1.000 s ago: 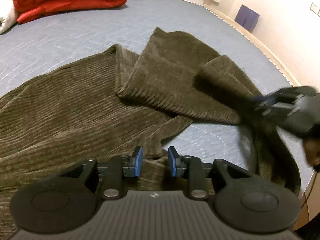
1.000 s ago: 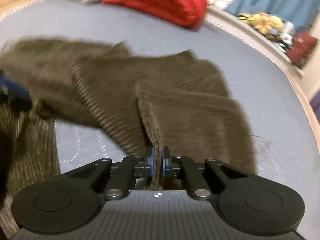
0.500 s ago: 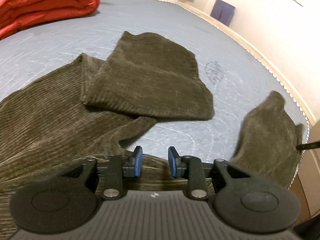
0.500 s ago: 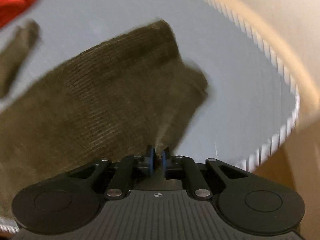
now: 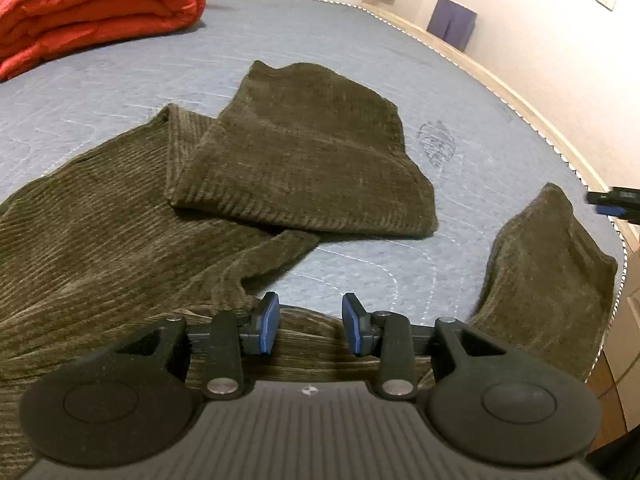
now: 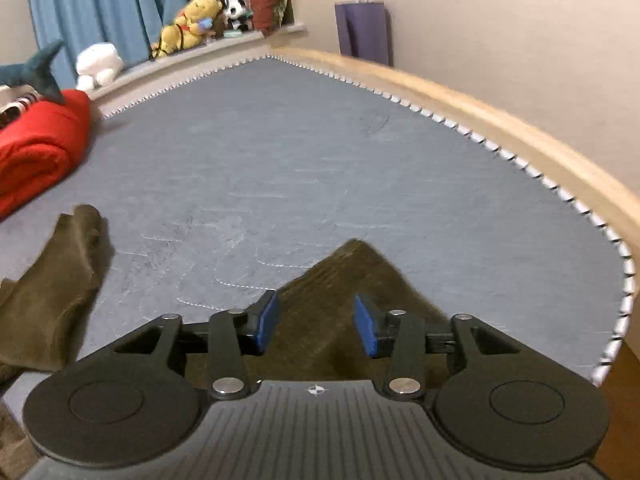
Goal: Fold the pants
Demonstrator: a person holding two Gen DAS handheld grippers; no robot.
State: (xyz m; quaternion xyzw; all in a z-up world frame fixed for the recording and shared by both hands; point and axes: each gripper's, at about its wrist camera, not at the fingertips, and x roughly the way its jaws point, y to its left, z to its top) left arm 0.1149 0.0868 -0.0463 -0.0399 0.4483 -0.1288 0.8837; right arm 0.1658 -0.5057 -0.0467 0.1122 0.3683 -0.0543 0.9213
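Ribbed olive corduroy pants [image 5: 120, 216] sprawled on quilted blue-grey mattress [image 5: 360, 40], one leg folded back, the other reaching the edge, left gripper [image 5: 310, 324] parted above cloth, right gripper [image 6: 316, 326] just opening, gripping nothing, puffy red duvet [image 5: 92, 4] beyond.

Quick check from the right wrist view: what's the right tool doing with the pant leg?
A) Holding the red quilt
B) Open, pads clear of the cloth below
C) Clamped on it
B: the right tool stands open, having just opened, with the pant leg lying loose beneath.
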